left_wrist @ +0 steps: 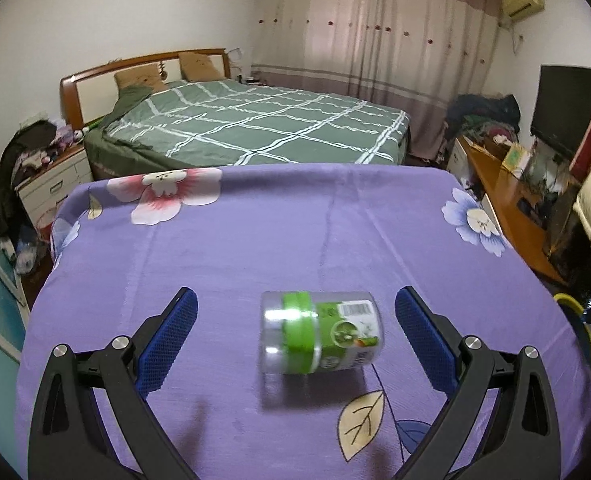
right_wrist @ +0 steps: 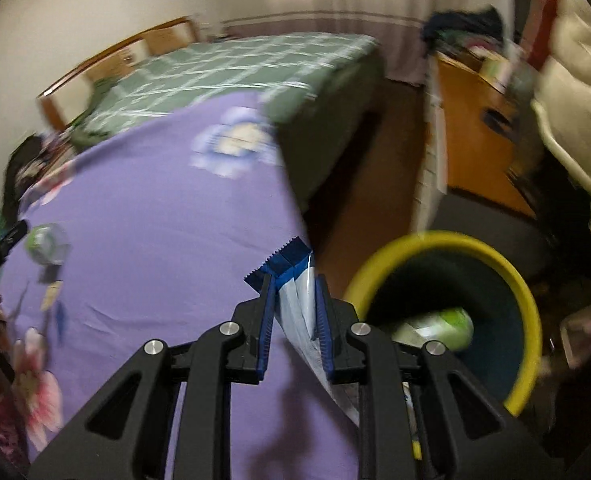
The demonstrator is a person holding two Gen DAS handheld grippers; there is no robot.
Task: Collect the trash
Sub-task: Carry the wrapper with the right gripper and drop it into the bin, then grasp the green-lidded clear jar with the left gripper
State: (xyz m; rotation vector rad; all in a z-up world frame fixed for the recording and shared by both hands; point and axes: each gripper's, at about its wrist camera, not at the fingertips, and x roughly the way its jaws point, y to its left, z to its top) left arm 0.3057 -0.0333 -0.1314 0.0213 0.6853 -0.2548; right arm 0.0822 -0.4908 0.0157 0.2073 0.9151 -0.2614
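Observation:
A clear plastic jar (left_wrist: 319, 332) with a green lid band and green label lies on its side on the purple flowered cloth (left_wrist: 255, 248). My left gripper (left_wrist: 295, 320) is open, its blue pads on either side of the jar, not touching it. The jar also shows small and blurred in the right wrist view (right_wrist: 45, 244). My right gripper (right_wrist: 293, 300) is shut on a blue and silver foil wrapper (right_wrist: 291, 280) at the table's right edge. A yellow-rimmed bin (right_wrist: 447, 320) stands just to its right, with a green item (right_wrist: 439, 330) inside.
A bed with a green checked cover (left_wrist: 255, 128) stands beyond the table. A wooden desk (left_wrist: 511, 196) with a monitor (left_wrist: 567, 108) and clutter runs along the right. A white nightstand (left_wrist: 51, 184) is at the left. The bin's rim shows at the right (left_wrist: 587, 332).

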